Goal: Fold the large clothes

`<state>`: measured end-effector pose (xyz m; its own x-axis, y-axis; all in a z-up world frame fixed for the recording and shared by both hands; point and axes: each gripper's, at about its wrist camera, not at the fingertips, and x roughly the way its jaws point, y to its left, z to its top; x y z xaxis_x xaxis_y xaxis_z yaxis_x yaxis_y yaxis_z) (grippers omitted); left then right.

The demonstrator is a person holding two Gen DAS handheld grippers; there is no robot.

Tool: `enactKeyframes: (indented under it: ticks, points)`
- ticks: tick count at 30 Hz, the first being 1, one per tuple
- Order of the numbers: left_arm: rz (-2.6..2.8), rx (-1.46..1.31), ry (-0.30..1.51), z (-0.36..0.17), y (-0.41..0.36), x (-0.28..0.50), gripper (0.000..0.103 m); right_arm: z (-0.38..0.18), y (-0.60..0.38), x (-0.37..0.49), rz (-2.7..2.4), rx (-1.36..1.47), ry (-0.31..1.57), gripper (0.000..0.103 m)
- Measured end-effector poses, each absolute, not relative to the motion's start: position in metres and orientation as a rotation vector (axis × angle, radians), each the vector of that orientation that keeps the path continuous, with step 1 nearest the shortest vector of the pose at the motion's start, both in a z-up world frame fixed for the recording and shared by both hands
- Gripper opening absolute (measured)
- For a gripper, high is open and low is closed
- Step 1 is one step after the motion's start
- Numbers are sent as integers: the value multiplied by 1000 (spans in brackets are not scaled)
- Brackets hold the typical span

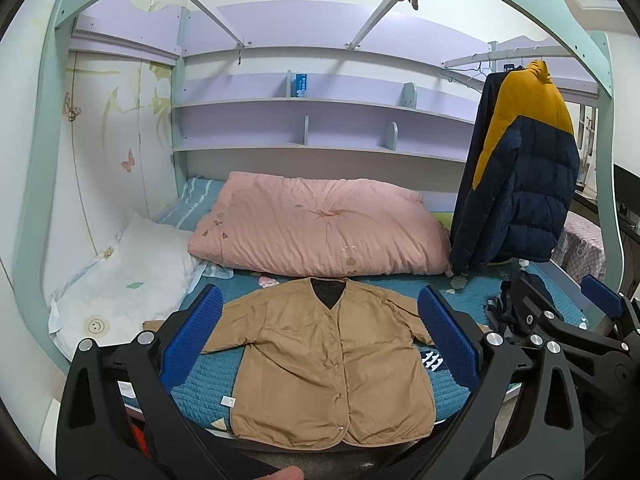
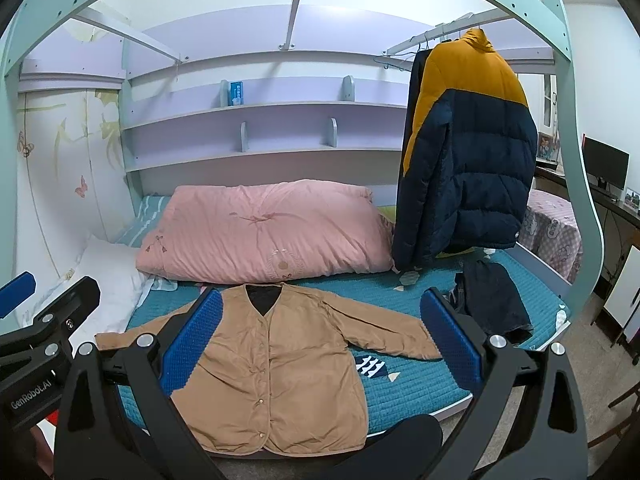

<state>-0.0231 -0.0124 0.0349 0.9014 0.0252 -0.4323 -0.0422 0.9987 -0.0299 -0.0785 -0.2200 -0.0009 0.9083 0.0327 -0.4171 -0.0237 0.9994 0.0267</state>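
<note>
Tan jacket [image 1: 326, 364] lying flat, buttoned, on bed [image 1: 208, 384]; left tongs [image 1: 320, 344] and right tongs [image 2: 320, 342] hovering spread, gripping nothing.

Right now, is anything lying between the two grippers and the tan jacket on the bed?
Nothing visible. The tan jacket lies flat and uncovered before the left gripper and right gripper, both with jaws open. The dark garment lies off to its right.

"GenRobot.AI" stands in white on the black body of the left gripper [image 2: 24, 304], near left; nothing else is legible.
</note>
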Motion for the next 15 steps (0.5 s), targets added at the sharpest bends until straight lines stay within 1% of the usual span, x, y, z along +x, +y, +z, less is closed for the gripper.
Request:
enactKeyframes:
  ticks: [15]
  points:
    - [68, -29, 443, 34, -16, -24, 98, -1, -219, -75, 29, -4, 422, 96]
